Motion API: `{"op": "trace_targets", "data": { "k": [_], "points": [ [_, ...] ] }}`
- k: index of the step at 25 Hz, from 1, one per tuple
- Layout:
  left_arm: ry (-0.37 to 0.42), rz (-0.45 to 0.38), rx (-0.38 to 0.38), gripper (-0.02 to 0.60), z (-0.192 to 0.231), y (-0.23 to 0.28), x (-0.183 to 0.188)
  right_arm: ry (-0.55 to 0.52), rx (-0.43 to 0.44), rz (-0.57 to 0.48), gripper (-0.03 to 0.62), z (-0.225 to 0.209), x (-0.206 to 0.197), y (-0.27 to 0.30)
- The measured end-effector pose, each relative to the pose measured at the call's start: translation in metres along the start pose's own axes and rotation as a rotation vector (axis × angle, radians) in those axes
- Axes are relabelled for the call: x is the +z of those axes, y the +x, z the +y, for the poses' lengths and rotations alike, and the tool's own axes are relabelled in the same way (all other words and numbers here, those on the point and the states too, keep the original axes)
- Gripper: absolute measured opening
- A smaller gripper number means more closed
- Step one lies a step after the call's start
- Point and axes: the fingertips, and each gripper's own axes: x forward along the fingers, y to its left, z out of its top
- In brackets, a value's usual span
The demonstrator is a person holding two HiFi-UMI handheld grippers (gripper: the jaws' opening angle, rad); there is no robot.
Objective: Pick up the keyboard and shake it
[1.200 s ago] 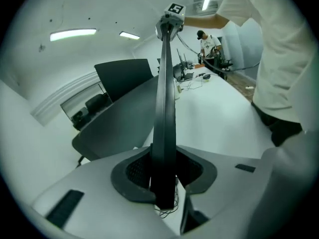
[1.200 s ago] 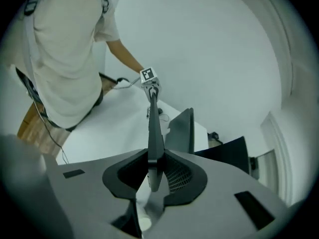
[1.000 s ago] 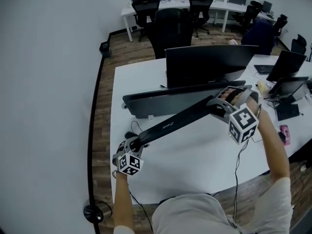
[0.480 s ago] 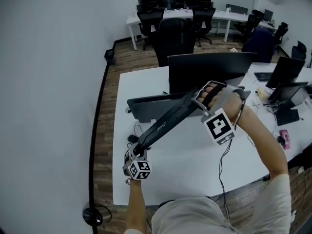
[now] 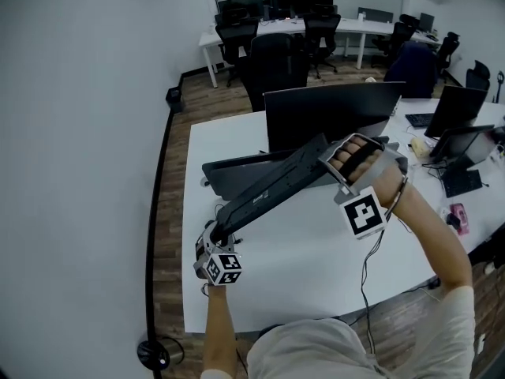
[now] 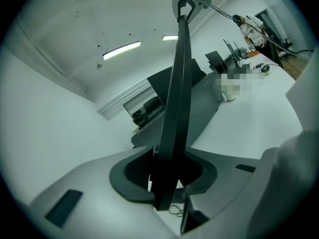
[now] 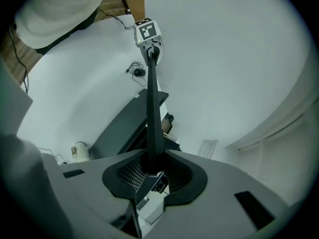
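The black keyboard [image 5: 272, 181] hangs in the air over the white desk [image 5: 316, 251], held by both ends and tilted up to the right. My left gripper [image 5: 217, 234] is shut on its lower left end, my right gripper [image 5: 330, 156] on its raised right end. In the left gripper view the keyboard [image 6: 175, 103] runs edge-on from between the jaws of my left gripper [image 6: 167, 178] up to the right gripper [image 6: 187, 4]. Seen from the right gripper view, the keyboard [image 7: 152, 118] stretches from my right gripper [image 7: 149, 176] to the left one [image 7: 152, 51].
A dark monitor [image 5: 331, 113] stands behind the keyboard, with a long dark monitor riser [image 5: 237, 170] in front of it. A small coiled cable [image 5: 222, 210] lies on the desk near my left gripper. More screens [image 5: 458, 117] and clutter fill the desk's right end. Office chairs [image 5: 272, 58] stand beyond.
The keyboard's right end has swung up and left with my right gripper, then drifted slightly back right. The left end stayed low and shifted a little right.
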Motion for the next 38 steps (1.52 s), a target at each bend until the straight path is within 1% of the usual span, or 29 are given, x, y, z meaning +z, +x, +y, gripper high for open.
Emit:
{"op": "trace_targets", "data": {
  "k": [3,5,7,10,14,18,20,22,24,27,30,32,33,35,38],
  "points": [
    [0.161,-0.012,0.016,0.118,0.029,-0.004,0.026,0.071,-0.009,0.043,0.118,0.028,-0.025,0.000],
    [0.291,-0.017,0.013,0.118,0.048,-0.007,0.049,0.135,-0.053,0.062,0.120,0.043,-0.039,0.000],
    [0.422,-0.026,0.007,0.115,0.065,-0.006,0.069,0.216,-0.100,0.082,0.120,0.059,-0.049,0.001],
    [0.582,-0.042,0.016,0.117,0.089,-0.005,0.100,0.368,-0.162,0.100,0.121,0.084,-0.056,0.002],
    [0.811,-0.065,0.020,0.117,0.109,-0.002,0.135,0.594,-0.234,0.126,0.121,0.115,-0.052,0.005],
    [1.048,-0.073,-0.025,0.115,0.114,0.003,0.166,0.776,-0.254,0.114,0.121,0.153,-0.037,0.011],
    [1.142,-0.069,-0.037,0.115,0.117,0.003,0.180,0.851,-0.263,0.105,0.121,0.170,-0.026,0.012],
    [1.216,-0.064,-0.024,0.115,0.120,0.001,0.194,0.925,-0.284,0.107,0.121,0.181,-0.018,0.012],
    [1.268,-0.064,-0.018,0.115,0.123,0.000,0.204,0.982,-0.305,0.107,0.121,0.188,-0.010,0.016],
    [1.327,-0.058,-0.021,0.115,0.123,0.000,0.216,1.040,-0.307,0.101,0.121,0.196,-0.003,0.029],
    [1.367,-0.048,-0.026,0.115,0.128,-0.004,0.224,1.094,-0.302,0.085,0.123,0.197,0.003,0.038],
    [1.387,-0.042,-0.029,0.117,0.132,-0.008,0.225,1.105,-0.295,0.063,0.123,0.197,0.012,0.040],
    [1.389,-0.041,-0.027,0.118,0.134,-0.009,0.226,1.104,-0.295,0.058,0.124,0.196,0.014,0.040],
    [1.368,-0.049,-0.009,0.121,0.136,-0.012,0.226,1.089,-0.303,0.063,0.124,0.192,0.010,0.037],
    [1.282,-0.057,0.009,0.120,0.135,-0.022,0.211,0.993,-0.318,0.078,0.124,0.180,-0.010,0.030]
  ]
}}
